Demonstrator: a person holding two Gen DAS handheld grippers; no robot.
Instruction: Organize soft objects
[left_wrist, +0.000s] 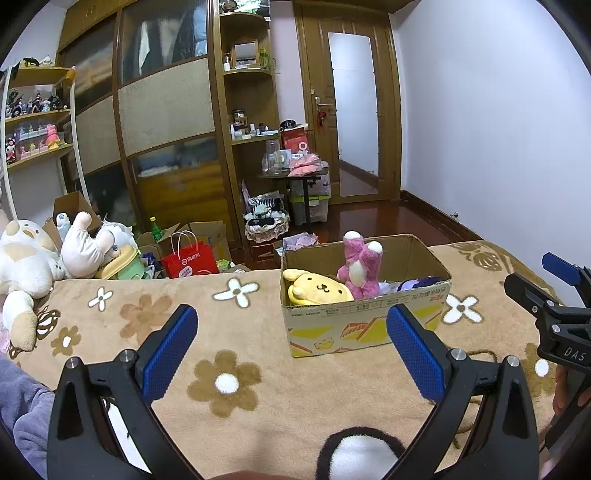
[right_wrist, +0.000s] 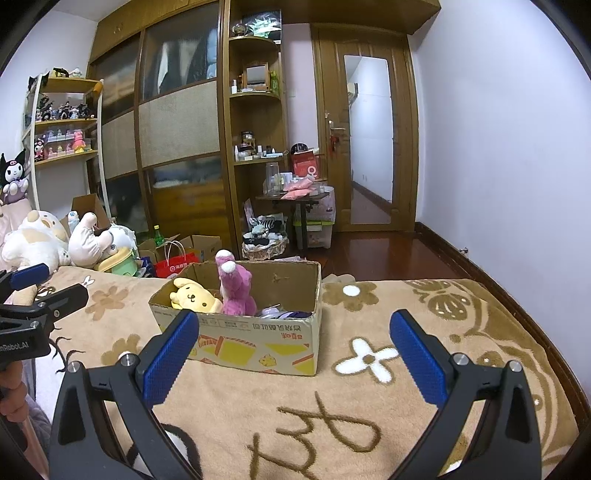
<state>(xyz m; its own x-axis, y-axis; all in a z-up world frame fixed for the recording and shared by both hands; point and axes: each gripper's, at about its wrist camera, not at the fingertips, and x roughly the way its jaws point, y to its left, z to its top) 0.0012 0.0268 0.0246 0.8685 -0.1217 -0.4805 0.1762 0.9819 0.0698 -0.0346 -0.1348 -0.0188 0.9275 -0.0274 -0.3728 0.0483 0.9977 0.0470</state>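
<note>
One cardboard box (left_wrist: 364, 314) sits on the blanket (left_wrist: 258, 387), up at about 1 o'clock from the left gripper (left_wrist: 291, 345) and at about 11 o'clock from the right gripper (right_wrist: 293, 349). Inside the box are two soft toys that show well: one yellow dog toy (left_wrist: 319, 290) lying down and one pink toy (left_wrist: 360, 267) standing up beside it. Some purple and white cloth (left_wrist: 417, 283) lies at the box's other end. Both grippers are spread wide and hold nothing. Each has two blue pads (left_wrist: 170, 350). More soft toys, three or so, are piled (left_wrist: 40, 258) off at 10 o'clock at the far left edge of the bed. The blanket is tan and fuzzy, with brown and white flowers. Behind it is a bedroom with a big wooden wardrobe (right_wrist: 177, 129), one wooden door (right_wrist: 365, 136), one red paper bag (left_wrist: 190, 258), shelves of little figures (left_wrist: 35, 122) and a dark wood floor (right_wrist: 388, 254).
</note>
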